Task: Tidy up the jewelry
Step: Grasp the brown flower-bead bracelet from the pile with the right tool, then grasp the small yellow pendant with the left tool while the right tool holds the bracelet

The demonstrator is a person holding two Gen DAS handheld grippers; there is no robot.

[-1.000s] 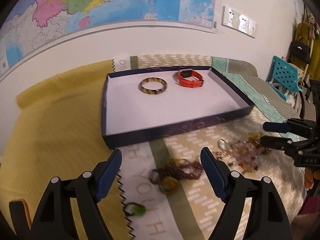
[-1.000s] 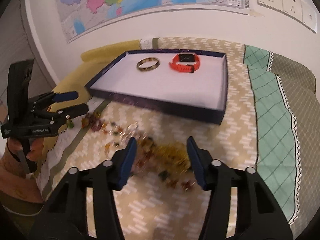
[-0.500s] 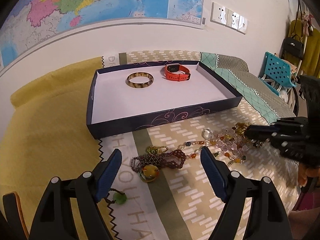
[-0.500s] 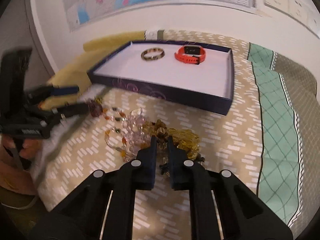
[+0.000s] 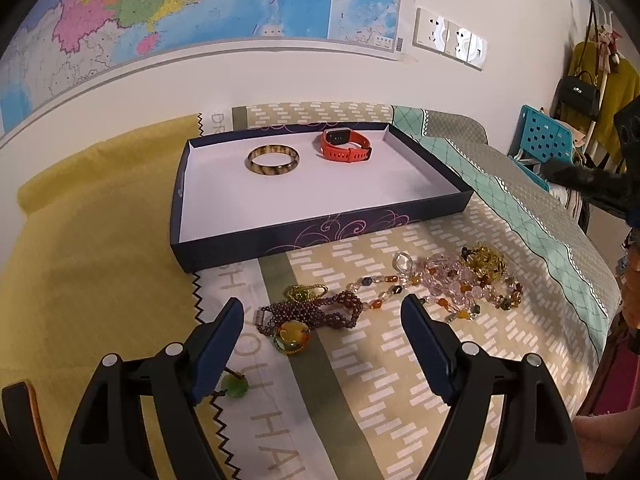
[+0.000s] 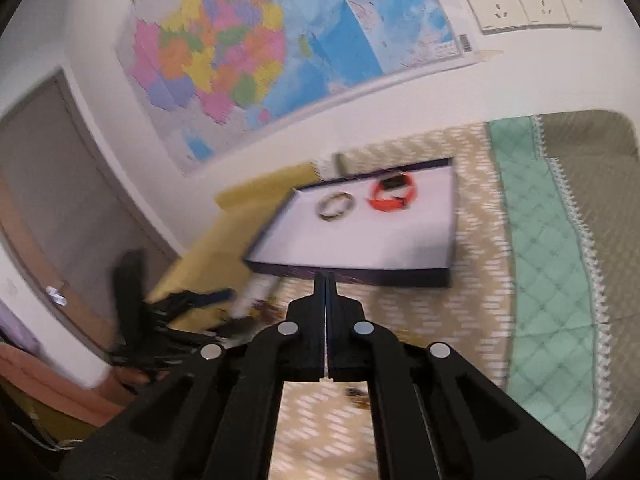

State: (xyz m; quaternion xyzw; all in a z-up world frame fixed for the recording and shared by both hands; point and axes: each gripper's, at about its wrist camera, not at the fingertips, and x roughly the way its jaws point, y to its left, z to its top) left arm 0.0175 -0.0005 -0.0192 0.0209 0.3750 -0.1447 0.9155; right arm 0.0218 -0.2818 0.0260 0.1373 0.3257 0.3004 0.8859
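— Map on the wall, patterned cloth over the table. What does the left camera give you?

— Mid-frame, the tray holds the striped bangle and the orange watch. Below it, the left gripper hangs with its tongs wide apart and empty, as it did a second ago. Between and just past them lie the dark bead bracelet and amber pendant. Lower right of the tray sprawl the mixed bead strand and the gold chain.

— And the right gripper?

— A dark blur at the right edge, now above the pile rather than down in it.

— From its own camera?

— A second ago the tongs straddled the gold heap; now they're pressed together at centre frame, swung up towards the tray's near wall. Everything's smeared.

— Carrying anything?

— Can't tell. Nothing shows between the tongs, and the gold chain looks undisturbed on the cloth.

— So?

— I'd guess it caught something very fine or nothing. Most of the pieces remain outside the tray.
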